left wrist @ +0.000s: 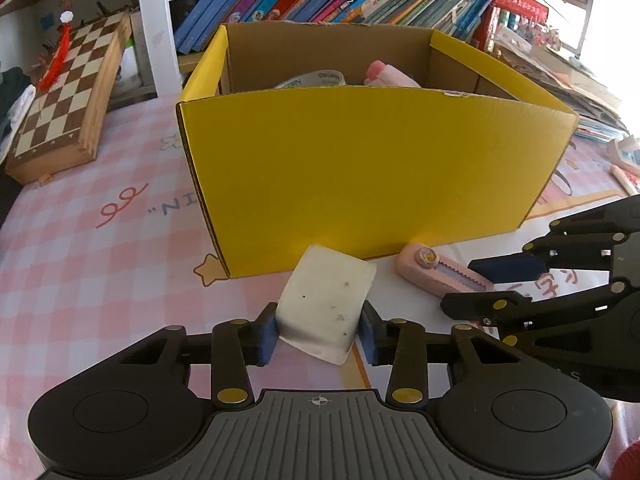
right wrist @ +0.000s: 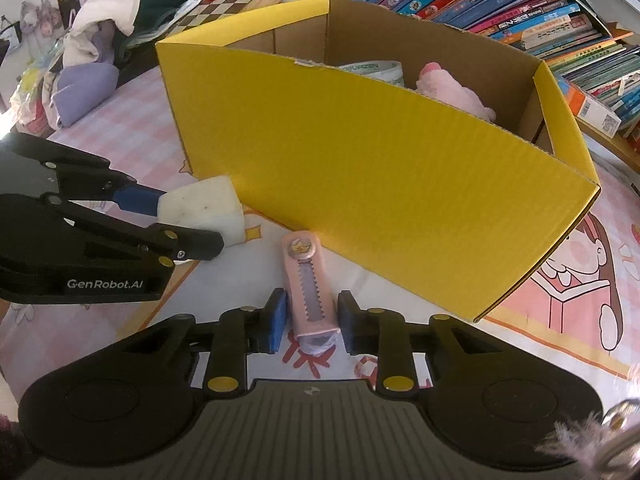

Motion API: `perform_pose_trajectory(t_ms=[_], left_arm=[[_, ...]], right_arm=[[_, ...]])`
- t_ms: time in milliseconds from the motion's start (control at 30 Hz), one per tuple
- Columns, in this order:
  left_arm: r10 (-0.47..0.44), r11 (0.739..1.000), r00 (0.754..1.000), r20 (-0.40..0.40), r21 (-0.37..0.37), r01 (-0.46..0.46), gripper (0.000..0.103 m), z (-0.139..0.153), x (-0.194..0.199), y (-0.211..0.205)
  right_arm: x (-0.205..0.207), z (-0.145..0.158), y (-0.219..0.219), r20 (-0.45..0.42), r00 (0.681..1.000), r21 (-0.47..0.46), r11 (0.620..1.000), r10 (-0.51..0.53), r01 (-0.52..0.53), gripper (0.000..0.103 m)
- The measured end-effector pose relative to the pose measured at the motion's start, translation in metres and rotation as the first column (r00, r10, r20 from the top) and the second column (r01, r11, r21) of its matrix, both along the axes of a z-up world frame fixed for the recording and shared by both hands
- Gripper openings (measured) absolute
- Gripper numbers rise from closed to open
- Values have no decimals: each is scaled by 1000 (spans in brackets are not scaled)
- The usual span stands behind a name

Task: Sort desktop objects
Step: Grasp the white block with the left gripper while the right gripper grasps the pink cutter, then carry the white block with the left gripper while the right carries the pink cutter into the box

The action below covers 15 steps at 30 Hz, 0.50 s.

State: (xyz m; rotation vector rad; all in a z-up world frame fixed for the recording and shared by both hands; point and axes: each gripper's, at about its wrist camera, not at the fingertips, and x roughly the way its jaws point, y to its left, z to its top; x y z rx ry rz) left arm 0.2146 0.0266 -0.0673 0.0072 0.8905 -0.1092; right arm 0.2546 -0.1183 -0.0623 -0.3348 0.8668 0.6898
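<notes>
Two things sit in front of the yellow box on the desk. My left gripper has its fingers closed against the white eraser block; it looks light, slightly soft and grippy. My right gripper straddles the pink utility knife with small gaps either side, not yet clamped; rigid, smooth plastic, best pinched mid-body.

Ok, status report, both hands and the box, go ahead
Left gripper shut on white eraser. Right gripper straddling pink utility knife, fingers not yet touching. Yellow box just ahead, tape roll inside. Nothing in the way.
</notes>
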Motion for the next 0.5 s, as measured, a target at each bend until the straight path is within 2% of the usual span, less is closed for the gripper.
perform_pose_trajectory(t_ms=[500], left_arm=[[-77,995,996,51,-61,80,31,26,-28,-3]], right_arm=[[-22,23,-12,-35,998,35,998,-45,46,23]])
